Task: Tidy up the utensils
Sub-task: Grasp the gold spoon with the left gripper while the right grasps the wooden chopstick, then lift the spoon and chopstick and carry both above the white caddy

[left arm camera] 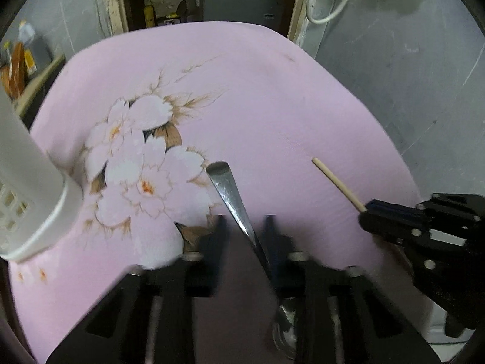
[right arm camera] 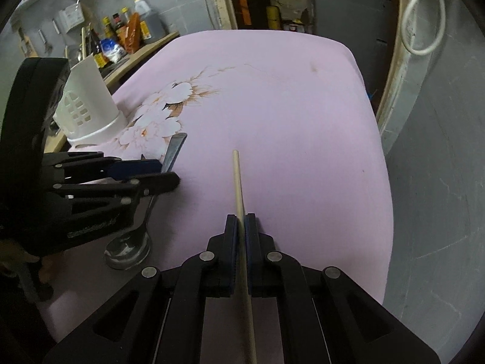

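Two hand-held grippers over a table covered by a pink cloth [right arm camera: 288,97] with a flower print. The right gripper [right arm camera: 241,227] is clamped on a thin wooden stick [right arm camera: 237,179], probably a chopstick; the pads meet it partway along its length, one end pointing forward over the cloth and the rest running back under the gripper body. The left gripper [left arm camera: 246,227] has its jaws parted around the handle of a metal spoon [left arm camera: 230,194]. In the left wrist view the handle rests against the right-hand pad with a clear gap on the other side, so the hold looks loose or not yet closed. The bowl of the spoon hangs back below the gripper, above the cloth. A white slotted holder [right arm camera: 91,106] stands at the left edge of the table, near the spoon's handle tip and well apart from the stick.

Handling, as a judgement:
- Stick — light, stiff, round; likely to pivot between flat pads, so a hold nearer its middle would steady it.
- Spoon — heavier, smooth and slippery, with its weight in the bowl; a firm grip on the flat of the handle, close to the bowl, would limit swinging.

Both would best enter the holder end-first.
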A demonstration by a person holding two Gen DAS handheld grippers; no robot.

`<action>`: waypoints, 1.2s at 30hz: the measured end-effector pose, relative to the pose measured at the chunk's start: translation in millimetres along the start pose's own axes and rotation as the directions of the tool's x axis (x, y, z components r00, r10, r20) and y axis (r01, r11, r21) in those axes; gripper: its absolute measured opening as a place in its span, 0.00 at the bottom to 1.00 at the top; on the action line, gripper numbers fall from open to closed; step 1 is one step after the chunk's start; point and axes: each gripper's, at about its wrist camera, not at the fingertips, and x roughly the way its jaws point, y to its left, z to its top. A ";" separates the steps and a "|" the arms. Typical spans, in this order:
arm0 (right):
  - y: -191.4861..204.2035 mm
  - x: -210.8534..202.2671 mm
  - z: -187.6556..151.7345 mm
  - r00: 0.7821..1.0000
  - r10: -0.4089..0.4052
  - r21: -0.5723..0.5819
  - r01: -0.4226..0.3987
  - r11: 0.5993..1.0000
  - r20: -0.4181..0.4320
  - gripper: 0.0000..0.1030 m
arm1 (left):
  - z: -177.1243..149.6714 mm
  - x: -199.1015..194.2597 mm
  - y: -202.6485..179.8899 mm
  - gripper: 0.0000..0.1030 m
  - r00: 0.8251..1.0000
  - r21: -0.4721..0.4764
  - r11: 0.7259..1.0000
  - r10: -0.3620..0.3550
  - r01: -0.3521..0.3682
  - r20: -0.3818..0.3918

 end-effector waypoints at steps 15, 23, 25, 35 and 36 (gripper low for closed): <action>5.8 6.2 5.2 0.999 -0.027 0.049 0.026 0.998 0.017 0.03 | -40.9 -35.5 35.9 0.04 0.995 -0.138 0.986 0.094 -0.091 0.018; 16.7 19.0 18.4 1.000 -0.012 0.013 0.012 1.000 0.013 0.05 | -56.8 -49.1 59.4 0.08 0.997 -0.231 0.970 0.078 -0.073 0.011; 21.1 23.4 23.5 1.000 -0.023 -0.020 0.023 1.000 -0.005 0.06 | -54.3 -48.4 60.7 0.08 0.998 -0.221 0.974 0.056 -0.057 -0.013; 43.2 38.2 32.0 0.993 -0.096 -0.104 0.088 0.991 -0.074 0.07 | -36.4 -39.5 78.9 0.08 0.994 -0.261 0.965 -0.045 0.018 -0.097; 40.2 38.5 33.2 0.993 -0.087 -0.081 0.080 0.993 -0.079 0.05 | -36.7 -41.0 81.1 0.08 0.994 -0.274 0.961 -0.054 0.026 -0.096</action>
